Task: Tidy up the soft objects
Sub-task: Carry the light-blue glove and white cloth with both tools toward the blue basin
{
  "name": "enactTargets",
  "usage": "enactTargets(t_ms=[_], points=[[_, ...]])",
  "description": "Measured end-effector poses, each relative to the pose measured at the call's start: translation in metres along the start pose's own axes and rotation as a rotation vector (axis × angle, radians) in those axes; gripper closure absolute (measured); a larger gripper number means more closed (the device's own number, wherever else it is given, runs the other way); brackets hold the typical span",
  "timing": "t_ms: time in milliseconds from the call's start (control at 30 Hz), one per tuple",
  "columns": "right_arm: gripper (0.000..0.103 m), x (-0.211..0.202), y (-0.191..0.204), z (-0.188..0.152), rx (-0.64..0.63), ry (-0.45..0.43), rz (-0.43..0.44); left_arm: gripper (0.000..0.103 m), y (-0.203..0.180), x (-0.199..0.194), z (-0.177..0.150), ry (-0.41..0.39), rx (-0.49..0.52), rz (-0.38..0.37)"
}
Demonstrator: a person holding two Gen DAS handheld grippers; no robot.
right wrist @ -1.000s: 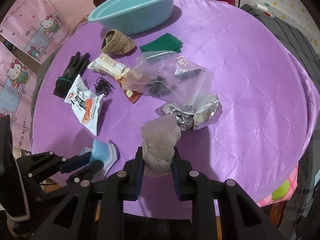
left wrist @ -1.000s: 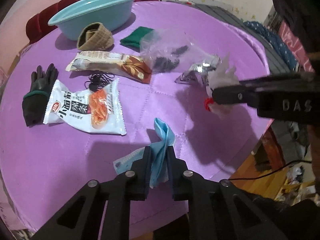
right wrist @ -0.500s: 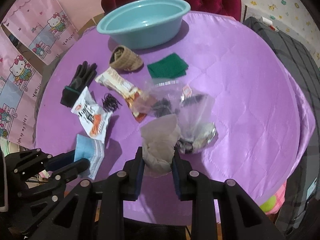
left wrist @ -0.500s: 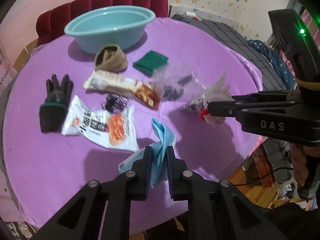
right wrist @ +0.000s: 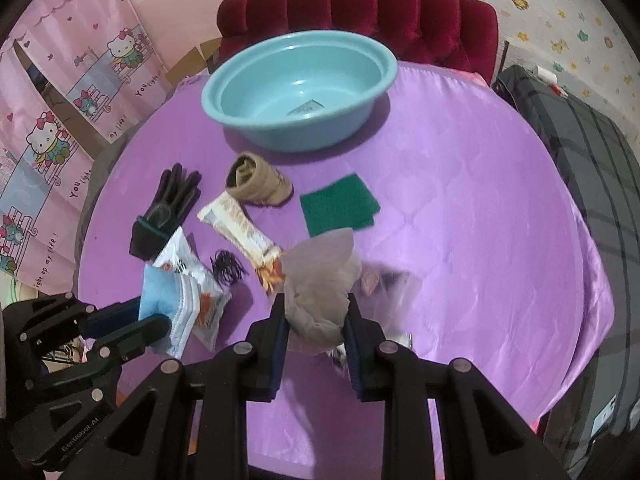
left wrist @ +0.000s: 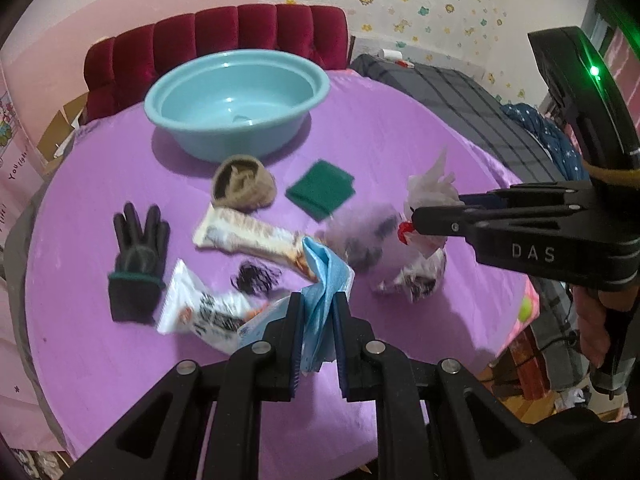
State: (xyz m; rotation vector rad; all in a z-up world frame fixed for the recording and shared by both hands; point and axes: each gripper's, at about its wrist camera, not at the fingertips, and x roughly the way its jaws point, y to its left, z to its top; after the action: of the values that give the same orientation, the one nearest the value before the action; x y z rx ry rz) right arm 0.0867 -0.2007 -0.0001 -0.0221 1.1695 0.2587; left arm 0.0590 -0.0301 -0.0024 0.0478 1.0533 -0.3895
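My left gripper [left wrist: 317,300] is shut on a blue face mask [left wrist: 326,276], held above the purple table; it also shows in the right wrist view [right wrist: 160,300]. My right gripper [right wrist: 316,300] is shut on a crumpled whitish plastic bag [right wrist: 320,280], seen from the side in the left wrist view [left wrist: 430,196]. A teal basin [right wrist: 296,80] stands at the far side, holding no objects. A black glove [right wrist: 168,208], a rolled tan sock [right wrist: 256,178] and a green cloth [right wrist: 340,204] lie on the table between basin and grippers.
Snack packets [right wrist: 240,228] [left wrist: 208,312], a black hair-tie bundle [right wrist: 226,268], a clear zip bag [left wrist: 360,236] and a foil wrapper [left wrist: 416,276] lie mid-table. A red chair [right wrist: 360,8] stands behind the basin. The table edge drops off at right.
Both grippers have risen and moved toward the basin with their loads; the table items now sit lower in both views and the basin's inside shows.
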Motion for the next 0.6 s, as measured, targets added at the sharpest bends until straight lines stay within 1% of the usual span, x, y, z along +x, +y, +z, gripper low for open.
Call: enactTargets(t_ms=[167, 300, 600], points=[[0.076, 0.002, 0.0, 0.027, -0.026, -0.002, -0.013, 0.088, 0.007, 0.003, 0.021, -0.023, -0.014, 0.023], [0.076, 0.004, 0.001, 0.046, -0.047, -0.006, -0.024, 0.088, 0.015, 0.01, 0.045, -0.045, -0.02, 0.052], [0.076, 0.014, 0.002, 0.102, -0.062, -0.026, -0.008, 0.088, 0.03, 0.021, 0.096, -0.085, -0.011, 0.091]])
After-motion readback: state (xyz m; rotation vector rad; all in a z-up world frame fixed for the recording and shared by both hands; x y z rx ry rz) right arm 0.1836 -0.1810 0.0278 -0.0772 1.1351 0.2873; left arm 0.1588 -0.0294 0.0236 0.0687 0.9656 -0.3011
